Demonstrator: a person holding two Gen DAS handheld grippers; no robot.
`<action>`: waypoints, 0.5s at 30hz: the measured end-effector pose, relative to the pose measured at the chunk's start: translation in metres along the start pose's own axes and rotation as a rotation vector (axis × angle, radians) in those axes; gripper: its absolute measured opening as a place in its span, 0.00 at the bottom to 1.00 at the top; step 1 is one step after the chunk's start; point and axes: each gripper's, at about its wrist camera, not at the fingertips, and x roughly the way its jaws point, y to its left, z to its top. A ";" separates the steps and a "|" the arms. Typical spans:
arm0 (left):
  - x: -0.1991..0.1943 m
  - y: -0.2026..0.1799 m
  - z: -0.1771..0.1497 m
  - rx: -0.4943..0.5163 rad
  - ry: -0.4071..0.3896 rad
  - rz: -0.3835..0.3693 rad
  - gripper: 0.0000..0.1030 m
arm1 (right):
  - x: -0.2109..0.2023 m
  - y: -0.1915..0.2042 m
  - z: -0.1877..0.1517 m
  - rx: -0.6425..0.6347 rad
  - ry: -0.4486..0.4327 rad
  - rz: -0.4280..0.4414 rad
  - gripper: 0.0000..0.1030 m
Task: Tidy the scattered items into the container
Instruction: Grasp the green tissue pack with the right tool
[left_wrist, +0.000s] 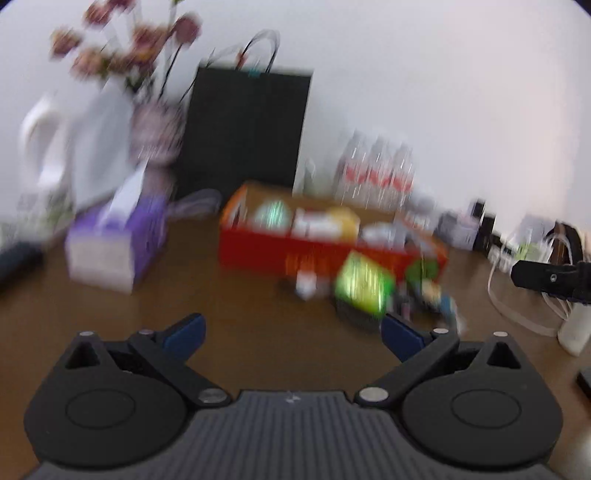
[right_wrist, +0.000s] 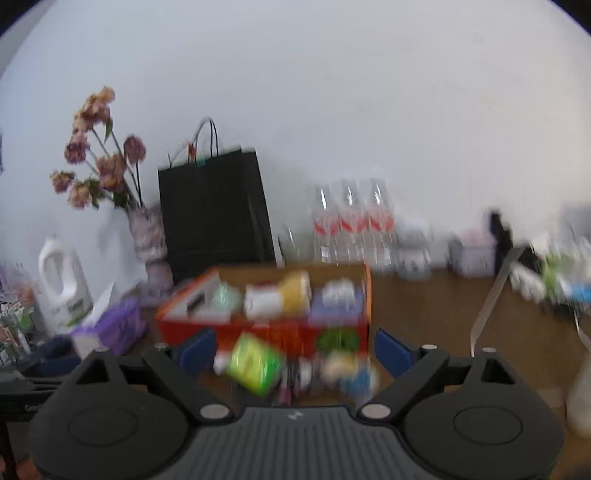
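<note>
A red-orange cardboard box (left_wrist: 258, 254) (right_wrist: 192, 328) sits on the brown table and holds several packets. Just in front of it lie loose items, blurred: a lime-green packet (left_wrist: 364, 284) (right_wrist: 255, 363), a small white bottle (left_wrist: 306, 286), a dark green item (left_wrist: 421, 271) (right_wrist: 338, 341) and a pale and blue item (right_wrist: 354, 373). My left gripper (left_wrist: 293, 334) stands open over bare table, short of the items, with nothing between its blue pads. My right gripper (right_wrist: 295, 352) is open wide too, its pads either side of the pile in view but short of it. The right gripper's black finger (left_wrist: 546, 277) shows at the left wrist view's right edge.
A purple tissue box (left_wrist: 110, 247) (right_wrist: 110, 330) stands left of the box. Behind are a black paper bag (left_wrist: 247, 129) (right_wrist: 214, 214), a vase of dried flowers (right_wrist: 147, 236), water bottles (left_wrist: 376, 173) (right_wrist: 351, 225), a white jug (right_wrist: 64, 284) and small clutter at right.
</note>
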 end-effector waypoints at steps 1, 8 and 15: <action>-0.003 -0.003 -0.010 0.026 0.024 0.007 1.00 | -0.008 0.001 -0.010 0.012 0.019 0.013 0.89; 0.010 -0.013 -0.003 0.088 0.021 0.009 1.00 | -0.004 0.013 -0.048 -0.016 0.112 0.023 0.86; 0.076 -0.029 0.031 0.250 0.006 0.041 1.00 | 0.025 0.012 -0.041 -0.037 0.109 0.040 0.84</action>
